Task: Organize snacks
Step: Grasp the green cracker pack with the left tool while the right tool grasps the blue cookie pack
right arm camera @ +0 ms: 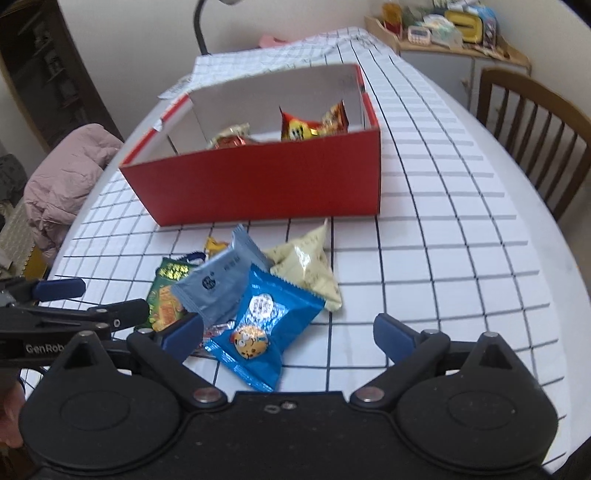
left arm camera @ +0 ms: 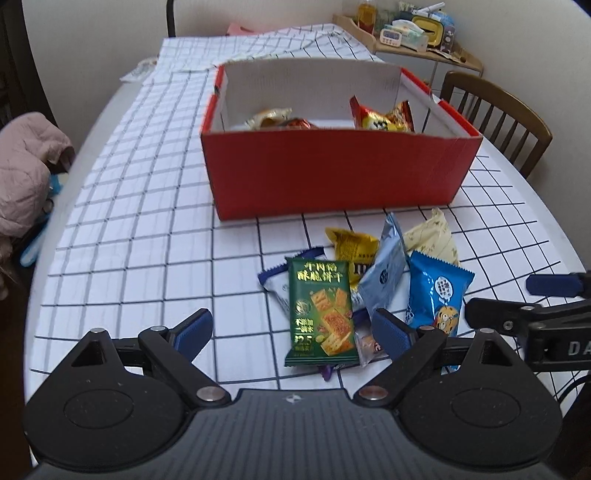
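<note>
White cloth with a dark grid covers the table (left arm camera: 147, 206), filling most of both views. Red cardboard box (left arm camera: 332, 177) sits in the upper middle of the left view, open on top, white inside, with a few shiny red and gold packets (left arm camera: 380, 118) lying in it. At the right edge, a brown wooden chair (left arm camera: 495, 118); at the left edge, a pale pink jacket (left arm camera: 26, 173); top right, a cluttered wooden shelf (left arm camera: 413, 29).

Now the loose pile, lower centre, just in front of the box and not touching it. Green cracker packet (left arm camera: 321, 314) lies on top at the left of the heap. Bright blue cookie packet (right arm camera: 262, 328) sits at the bottom centre of the right view, overlapping a grey-blue packet (right arm camera: 221, 284). Cream packet (right arm camera: 306, 269) is to the right of those, yellow packet (left arm camera: 354, 243) at the back of the pile.

Left gripper (left arm camera: 291, 332) is spread wide, the green packet's lower end showing between its blue pads, neither pad pressing it. Right gripper (right arm camera: 288, 338) is spread wide too, the blue cookie packet between its pads, no pinch.
</note>
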`<state>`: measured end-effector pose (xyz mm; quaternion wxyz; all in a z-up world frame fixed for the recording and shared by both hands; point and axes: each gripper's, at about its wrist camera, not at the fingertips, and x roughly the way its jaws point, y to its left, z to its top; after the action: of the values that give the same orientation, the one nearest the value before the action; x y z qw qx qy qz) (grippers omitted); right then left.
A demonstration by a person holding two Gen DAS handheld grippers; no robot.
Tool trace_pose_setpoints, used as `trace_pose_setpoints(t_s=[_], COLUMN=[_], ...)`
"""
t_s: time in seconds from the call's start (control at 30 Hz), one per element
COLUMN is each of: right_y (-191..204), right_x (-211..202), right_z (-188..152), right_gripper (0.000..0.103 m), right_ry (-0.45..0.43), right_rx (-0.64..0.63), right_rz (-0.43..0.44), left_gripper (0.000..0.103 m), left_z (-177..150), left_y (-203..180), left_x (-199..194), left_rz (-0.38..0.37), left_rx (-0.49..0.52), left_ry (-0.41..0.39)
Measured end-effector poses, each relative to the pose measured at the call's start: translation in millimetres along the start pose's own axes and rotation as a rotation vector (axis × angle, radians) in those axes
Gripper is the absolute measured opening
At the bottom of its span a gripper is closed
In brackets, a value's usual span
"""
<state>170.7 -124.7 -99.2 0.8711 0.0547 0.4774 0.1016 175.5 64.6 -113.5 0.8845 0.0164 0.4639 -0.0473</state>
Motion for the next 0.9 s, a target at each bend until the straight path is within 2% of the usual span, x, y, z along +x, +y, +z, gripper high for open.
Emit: trace_pose_setpoints(t_s=[0.2,0.53,0.57,0.63,0.83,0.9], right_y=[-2,5,6,7,13,16], right_x=[19,34,36,38,43,43], right_z=[-4,0,0,1,4,4], right_gripper=[0.087,0.077,0.074,0.073,0.066,0.06], right_ry=[0.052,0.087,0.09,0.092,0.098,0.099], right_rx=[0.094,0.144,0.146,0.147,0.141,0.134], right_rz=[-0.015,-0.029,-0.031,-0.031,-0.038,-0.035], left_gripper=[0.093,0.089,0.088,0.079,0.066,0.061], left_z=[-3,3,3,4,8,9], left_y=[0,5,5,4,3,1], left_x=[17,41,43,46,51,52], left_rz=[-0.014,-0.047,-0.051,-0.064,-0.079,-0.078], left_rx=[0.008,-0.013,-0.014,-0.015,-0.009,0.0], left_ry=[0.031,0.093,0.098,0.109,0.123,0.13])
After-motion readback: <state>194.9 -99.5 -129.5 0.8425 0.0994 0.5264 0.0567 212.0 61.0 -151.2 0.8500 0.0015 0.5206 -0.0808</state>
